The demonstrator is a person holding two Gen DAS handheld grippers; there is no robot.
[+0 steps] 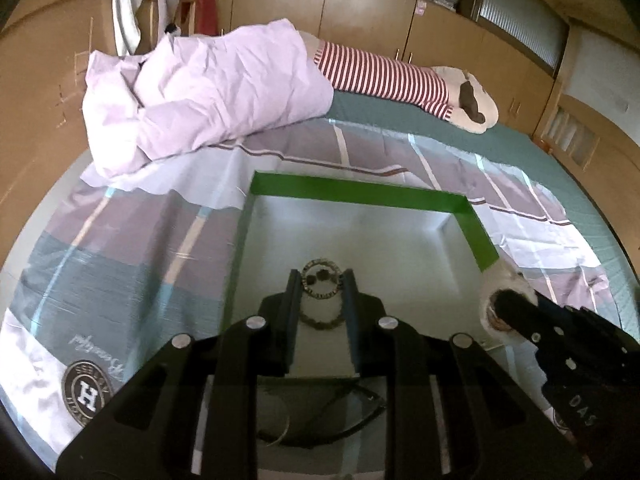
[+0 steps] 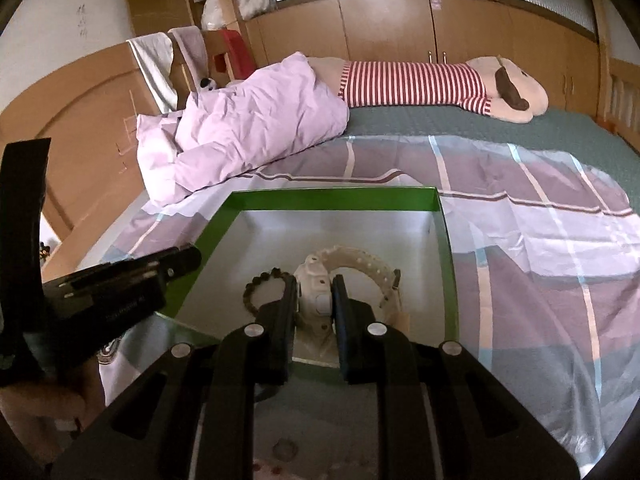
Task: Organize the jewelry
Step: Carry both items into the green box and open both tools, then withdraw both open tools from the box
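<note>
**Both grippers carry jewelry over the green box**

The left gripper (image 1: 321, 276) has its jaws clamped on a dark beaded bracelet (image 1: 320, 296), held above the pale floor of the green-rimmed box (image 1: 352, 190). The right gripper (image 2: 315, 286) is closed on a white watch (image 2: 316, 292), also over the box, its strap arching toward the box's right wall. The box lies on a checked sheet (image 2: 540, 248).

left gripper (image 1: 320, 276) clasping beaded bracelet (image 1: 321, 286), over green-rimmed box (image 1: 360, 191)
</note>
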